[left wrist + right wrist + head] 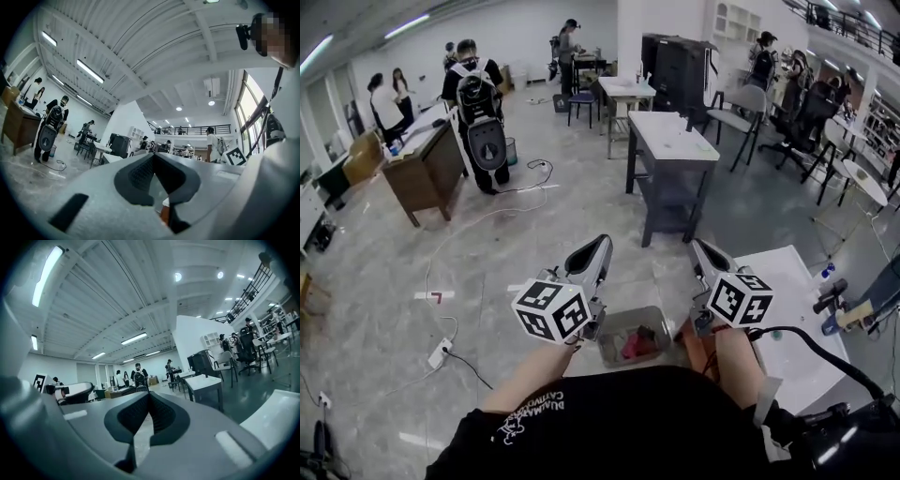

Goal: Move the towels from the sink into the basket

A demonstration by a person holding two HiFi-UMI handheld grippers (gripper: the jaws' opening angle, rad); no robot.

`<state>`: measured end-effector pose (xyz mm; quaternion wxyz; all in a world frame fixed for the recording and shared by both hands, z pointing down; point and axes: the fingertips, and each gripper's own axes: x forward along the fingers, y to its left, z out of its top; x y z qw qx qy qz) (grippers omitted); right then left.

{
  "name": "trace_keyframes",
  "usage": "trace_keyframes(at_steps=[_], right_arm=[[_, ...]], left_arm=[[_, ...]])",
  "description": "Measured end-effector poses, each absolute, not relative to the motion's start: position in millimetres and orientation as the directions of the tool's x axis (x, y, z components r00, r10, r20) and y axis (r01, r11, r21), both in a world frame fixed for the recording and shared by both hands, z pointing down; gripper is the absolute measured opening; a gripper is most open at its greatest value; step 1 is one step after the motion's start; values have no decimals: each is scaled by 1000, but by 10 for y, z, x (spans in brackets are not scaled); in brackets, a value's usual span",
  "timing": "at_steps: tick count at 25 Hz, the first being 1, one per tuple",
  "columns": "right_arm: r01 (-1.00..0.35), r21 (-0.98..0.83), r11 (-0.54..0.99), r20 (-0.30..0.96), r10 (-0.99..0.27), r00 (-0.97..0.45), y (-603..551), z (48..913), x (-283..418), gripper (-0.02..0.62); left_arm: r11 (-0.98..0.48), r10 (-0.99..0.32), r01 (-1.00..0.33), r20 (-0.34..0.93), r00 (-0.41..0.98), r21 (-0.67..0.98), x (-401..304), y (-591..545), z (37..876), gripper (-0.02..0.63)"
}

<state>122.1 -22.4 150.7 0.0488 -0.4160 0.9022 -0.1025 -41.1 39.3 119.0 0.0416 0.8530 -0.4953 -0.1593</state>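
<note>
The left gripper (pixel 601 244) and right gripper (pixel 695 245) are grey, with black-and-white square-marker cubes (pixel 551 311). The basket (pixel 607 339) is grey; its towel (pixel 636 346) is red-pink.

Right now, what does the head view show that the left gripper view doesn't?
Only the head view: the basket on the floor with something pink-red inside, the white counter at right, and the left tool and right tool seen from above. Only the left gripper view: ceiling lights, the upper balcony, and the left tool's jaws shut with nothing clamped. Both: the person with a backpack beside the brown desk.
</note>
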Motion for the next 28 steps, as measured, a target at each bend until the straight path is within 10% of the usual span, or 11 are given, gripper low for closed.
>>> trace_keyframes(at_steps=[28], right_arm=[[-765, -173, 620, 64, -768, -637, -218, 1741, 1404, 8]], left_arm=[[-450, -890, -850, -224, 398, 275, -346, 473, 1354, 3]])
